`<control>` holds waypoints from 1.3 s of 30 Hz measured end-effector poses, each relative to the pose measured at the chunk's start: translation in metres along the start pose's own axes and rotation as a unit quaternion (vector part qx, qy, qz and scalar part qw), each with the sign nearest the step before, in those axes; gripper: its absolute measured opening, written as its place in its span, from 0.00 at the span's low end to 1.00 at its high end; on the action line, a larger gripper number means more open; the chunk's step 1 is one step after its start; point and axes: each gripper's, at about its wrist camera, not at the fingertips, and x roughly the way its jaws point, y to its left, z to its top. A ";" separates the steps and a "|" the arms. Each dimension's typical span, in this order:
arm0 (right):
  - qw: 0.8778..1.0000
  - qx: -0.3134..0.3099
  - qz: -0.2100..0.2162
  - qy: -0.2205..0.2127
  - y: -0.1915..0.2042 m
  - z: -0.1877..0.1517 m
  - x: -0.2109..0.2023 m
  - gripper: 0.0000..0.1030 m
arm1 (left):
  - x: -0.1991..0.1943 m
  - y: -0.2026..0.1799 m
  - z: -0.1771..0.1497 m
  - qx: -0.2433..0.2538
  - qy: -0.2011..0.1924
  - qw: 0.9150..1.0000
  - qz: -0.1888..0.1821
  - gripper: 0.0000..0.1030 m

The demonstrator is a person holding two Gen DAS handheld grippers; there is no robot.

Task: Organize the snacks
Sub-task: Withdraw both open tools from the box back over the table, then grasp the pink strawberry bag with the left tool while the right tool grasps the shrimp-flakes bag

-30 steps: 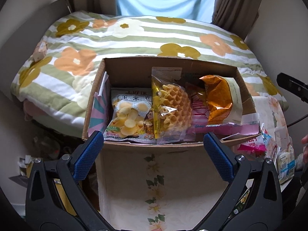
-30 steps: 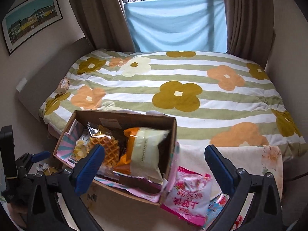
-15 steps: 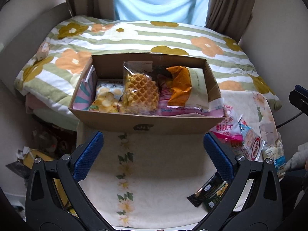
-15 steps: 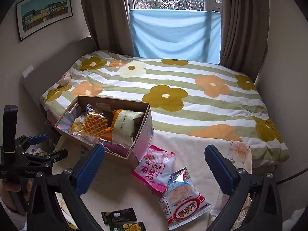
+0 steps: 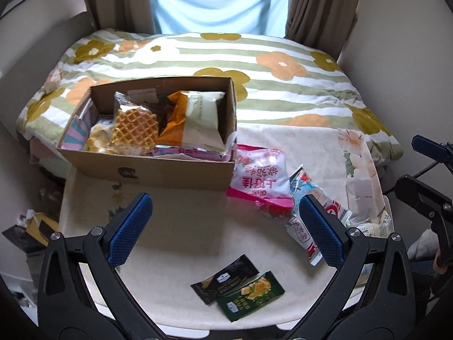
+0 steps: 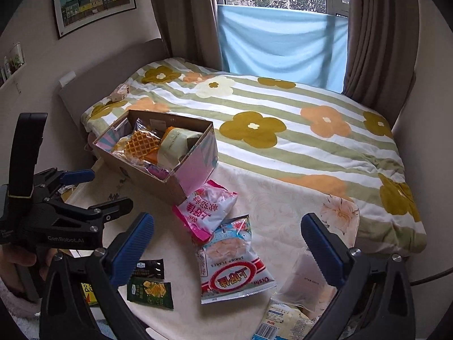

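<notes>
Left gripper (image 5: 226,232): spread wide, holding nothing, hovering over the near-left part of the table.
Right gripper (image 6: 226,249): also spread wide and holding nothing, over the near-right part of the table.
Cardboard box (image 5: 158,170): sits at the table's far-left corner against the bed, already holding several packets, a waffle pack (image 5: 134,130) among them.
Loose snacks: pink bag (image 6: 205,212) touches the box's right end; shrimp flakes bag (image 6: 232,260) overlaps its near end; two small dark sachets (image 5: 237,286) lie near the table's front edge.
Key relation: the two sachets lie directly ahead of and between the left fingers, long axes slanting from near-left to far-right; the shrimp flakes bag lies ahead of the right gripper, long axis running roughly front to back.
Nearer hand: my judgement is left for the sachets, right for the two bags.
Likely next move: lower onto one loose packet, then carry it far-left into the box.
</notes>
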 end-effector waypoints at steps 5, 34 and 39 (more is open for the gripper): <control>0.999 -0.007 0.019 0.025 -0.018 -0.018 0.017 1.00 | 0.036 -0.022 0.004 -0.006 0.018 1.000 -0.006 1.00; 0.978 -0.088 0.049 0.185 0.002 -0.085 0.182 1.00 | 0.084 0.034 -0.015 -0.080 0.047 0.995 0.047 1.00; 0.976 -0.103 0.054 0.182 0.003 -0.085 0.179 0.90 | 0.083 0.036 -0.014 -0.081 0.047 0.995 0.046 1.00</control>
